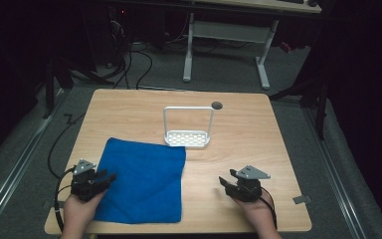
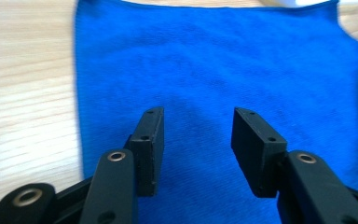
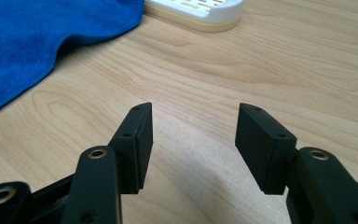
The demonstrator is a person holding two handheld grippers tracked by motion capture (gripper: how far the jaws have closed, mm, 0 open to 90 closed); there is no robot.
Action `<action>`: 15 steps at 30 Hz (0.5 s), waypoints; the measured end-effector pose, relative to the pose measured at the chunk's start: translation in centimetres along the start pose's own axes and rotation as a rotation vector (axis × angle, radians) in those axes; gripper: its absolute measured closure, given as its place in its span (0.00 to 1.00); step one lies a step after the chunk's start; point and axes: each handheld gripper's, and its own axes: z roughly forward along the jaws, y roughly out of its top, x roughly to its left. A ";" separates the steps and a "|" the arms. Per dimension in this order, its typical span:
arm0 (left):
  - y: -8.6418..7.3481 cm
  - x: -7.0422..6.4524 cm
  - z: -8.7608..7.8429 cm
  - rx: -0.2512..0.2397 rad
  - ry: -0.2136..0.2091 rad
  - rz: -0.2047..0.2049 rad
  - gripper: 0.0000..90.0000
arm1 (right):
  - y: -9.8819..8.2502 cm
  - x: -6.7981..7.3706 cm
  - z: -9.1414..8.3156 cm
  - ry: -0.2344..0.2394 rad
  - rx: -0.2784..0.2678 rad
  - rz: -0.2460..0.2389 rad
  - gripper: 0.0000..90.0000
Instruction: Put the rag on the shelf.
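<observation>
Wooden table [image 1: 258,144] under a soft blue cloth [image 1: 144,179]; your left gripper [image 2: 197,135] gapes over it; right gripper [image 3: 193,135] gapes, empty, over bare wood.

Blue cloth [image 1: 144,179] flat on table

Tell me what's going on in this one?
A person sits at a wooden table with a claw in each hand. The left claw hovers over the left edge of a flat blue cloth, jaws open with nothing gripped. The right claw is open too, above bare wood to the right of the cloth. A white rack with a tall handle stands beyond the cloth, untouched. No grasp has been made yet.
</observation>
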 end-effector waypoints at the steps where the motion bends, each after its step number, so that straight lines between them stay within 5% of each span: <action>1: 0.0 0.0 0.0 0.000 0.000 0.000 0.61 | 0.0 0.0 0.0 0.000 0.000 0.000 0.52; 4: 0.1 -0.2 0.3 0.010 0.016 0.033 0.60 | 0.0 -0.1 0.4 -0.001 0.002 0.009 0.52; 15: -0.1 0.1 0.2 0.006 0.009 0.020 0.58 | 0.0 0.2 0.7 0.013 0.010 0.006 0.52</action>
